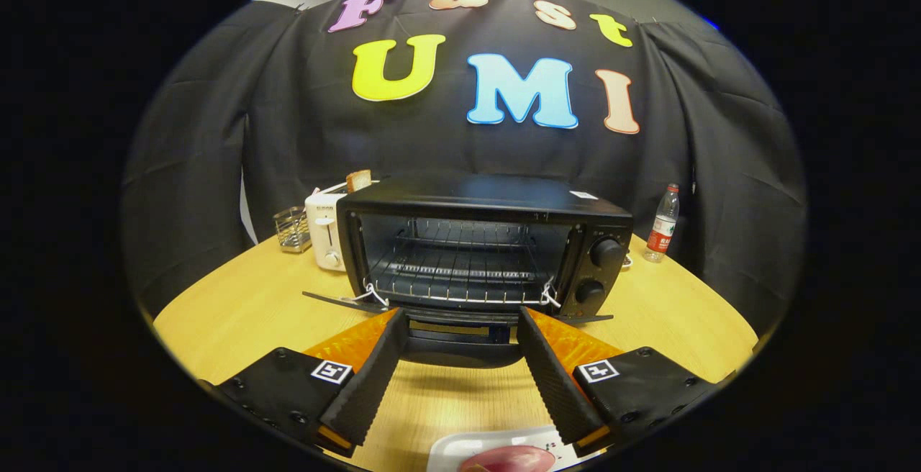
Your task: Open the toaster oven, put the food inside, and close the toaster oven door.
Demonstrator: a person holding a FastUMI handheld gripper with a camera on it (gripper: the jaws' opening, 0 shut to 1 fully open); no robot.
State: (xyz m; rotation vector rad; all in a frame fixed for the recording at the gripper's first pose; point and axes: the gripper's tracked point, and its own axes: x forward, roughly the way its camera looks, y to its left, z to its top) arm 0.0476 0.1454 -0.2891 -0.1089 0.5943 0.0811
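Observation:
The black toaster oven (482,242) stands on the wooden table with its door (338,301) swung down flat and its wire rack (460,274) bare. My gripper (462,317) is open, its fingertips level with the door's front edge. The door's dark handle (460,353) lies in the wide gap between the fingers (374,378), and neither finger presses on it. Close under the gripper, nearer than the fingers, a pinkish piece of food (507,460) rests on a white plate (460,447).
A white pop-up toaster (325,231) with a slice of bread (358,180) stands behind the oven's left side, a small wire basket (291,229) beside it. A water bottle (663,224) stands right of the oven. The round wooden table (237,314) has bare surface on both sides.

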